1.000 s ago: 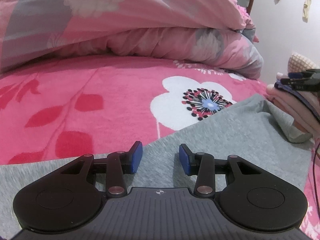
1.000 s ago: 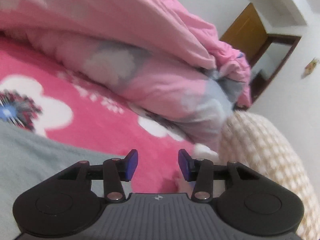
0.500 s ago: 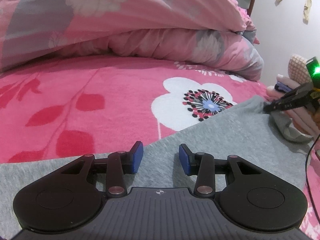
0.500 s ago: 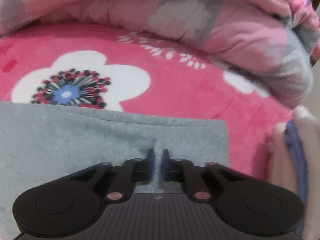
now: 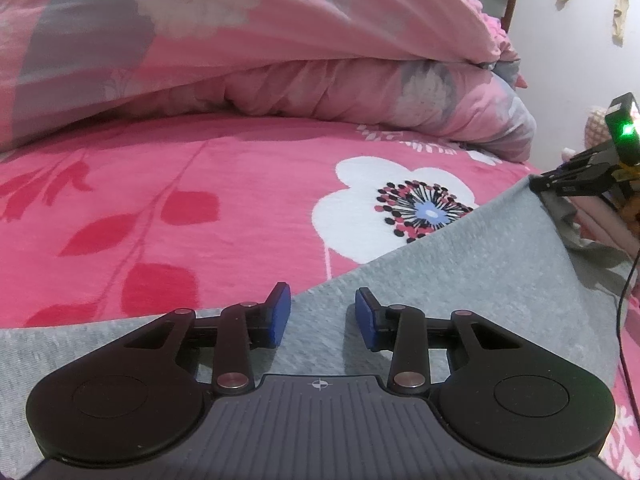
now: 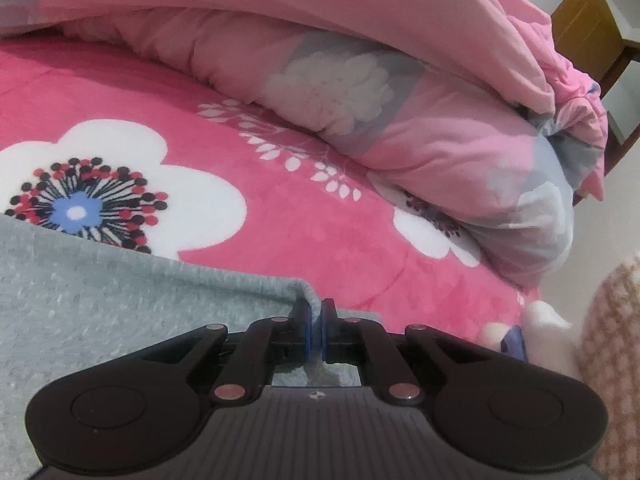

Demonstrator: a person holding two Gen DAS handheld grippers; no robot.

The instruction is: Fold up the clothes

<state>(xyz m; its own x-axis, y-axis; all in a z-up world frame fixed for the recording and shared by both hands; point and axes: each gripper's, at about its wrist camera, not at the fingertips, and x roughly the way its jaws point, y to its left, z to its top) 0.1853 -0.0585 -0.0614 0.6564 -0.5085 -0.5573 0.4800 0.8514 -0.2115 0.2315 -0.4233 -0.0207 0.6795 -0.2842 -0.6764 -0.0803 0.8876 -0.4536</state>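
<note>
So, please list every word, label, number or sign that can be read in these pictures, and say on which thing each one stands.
No readable words or numbers.
Left gripper: a small crosshair mark on its grey body, no letters.
Right gripper: a small round emblem on its body, too blurred to read.
In the left wrist view, a pale label on the side of the right gripper is too small to read.

A: How many garments did you count on the bed [image 5: 200, 184]?
B: One grey garment [image 5: 460, 280], just the one.
A: Quilts?
B: One pink quilt [image 5: 280, 40] was heaped behind.
A: And big white flowers on the sheet?
B: Two showed in the right view.
</note>
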